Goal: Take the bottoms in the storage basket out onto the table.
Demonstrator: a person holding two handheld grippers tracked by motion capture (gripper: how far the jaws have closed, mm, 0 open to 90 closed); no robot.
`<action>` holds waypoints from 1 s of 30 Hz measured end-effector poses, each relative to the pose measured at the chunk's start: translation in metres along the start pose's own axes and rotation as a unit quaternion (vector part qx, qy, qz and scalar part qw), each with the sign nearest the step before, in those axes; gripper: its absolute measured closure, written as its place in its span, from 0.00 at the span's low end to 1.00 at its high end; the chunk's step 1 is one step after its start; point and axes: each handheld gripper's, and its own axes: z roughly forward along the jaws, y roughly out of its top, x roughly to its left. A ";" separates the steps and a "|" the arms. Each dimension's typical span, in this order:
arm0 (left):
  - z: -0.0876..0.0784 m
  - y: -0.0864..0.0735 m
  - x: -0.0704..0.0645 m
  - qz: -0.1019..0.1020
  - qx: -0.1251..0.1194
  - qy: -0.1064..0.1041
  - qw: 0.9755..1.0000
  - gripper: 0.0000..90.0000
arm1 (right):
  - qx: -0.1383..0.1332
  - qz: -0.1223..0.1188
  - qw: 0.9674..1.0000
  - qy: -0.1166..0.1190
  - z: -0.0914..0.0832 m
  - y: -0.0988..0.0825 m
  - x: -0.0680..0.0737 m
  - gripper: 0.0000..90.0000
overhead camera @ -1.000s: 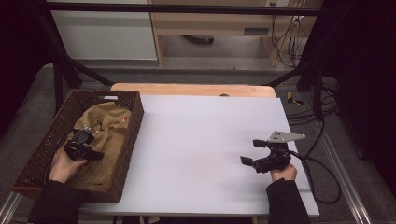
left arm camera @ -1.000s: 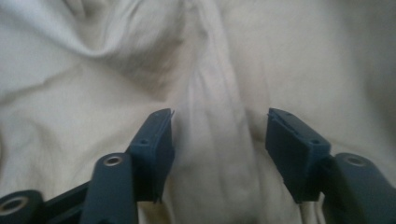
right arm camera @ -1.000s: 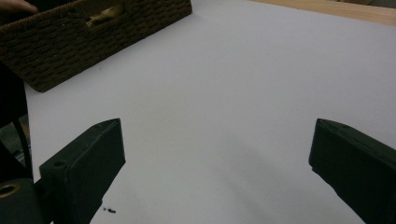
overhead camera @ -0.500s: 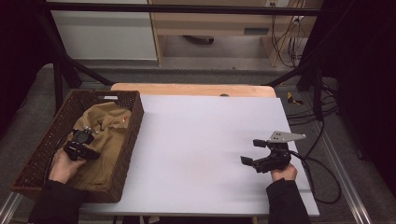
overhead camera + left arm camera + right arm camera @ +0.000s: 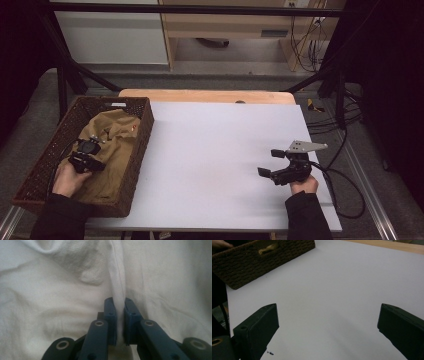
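A tan cloth (image 5: 117, 130) lies crumpled in a brown wicker basket (image 5: 145, 125) at the table's left. My left gripper (image 5: 95, 145) is down on it inside the basket. In the left gripper view the cloth looks pale, and my left gripper (image 5: 120, 302) has just been closing; its blue pads (image 5: 110, 311) now pinch a raised fold of the cloth (image 5: 117, 277). My right gripper (image 5: 270, 162) rests over the white table (image 5: 215, 150) at the right. In its own view the right gripper (image 5: 328, 310) stands open wide, with only bare table top (image 5: 337, 277) between the fingers.
The basket (image 5: 262, 260) stands far off at the upper left in the right gripper view. A wooden strip (image 5: 205, 96) runs along the table's far edge. Cables (image 5: 345, 190) trail off the right side. Dark frame posts stand behind the table.
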 end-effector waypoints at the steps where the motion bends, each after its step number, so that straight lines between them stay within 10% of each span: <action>1: 0.000 0.000 0.000 0.000 0.000 0.000 1.000 0.93 | -0.001 0.001 1.000 0.000 0.000 0.000 0.000 0.05; 30: -0.019 0.003 0.003 -0.026 -0.022 -0.014 0.999 0.96 | 0.000 0.001 1.000 0.002 0.000 0.000 0.000 0.05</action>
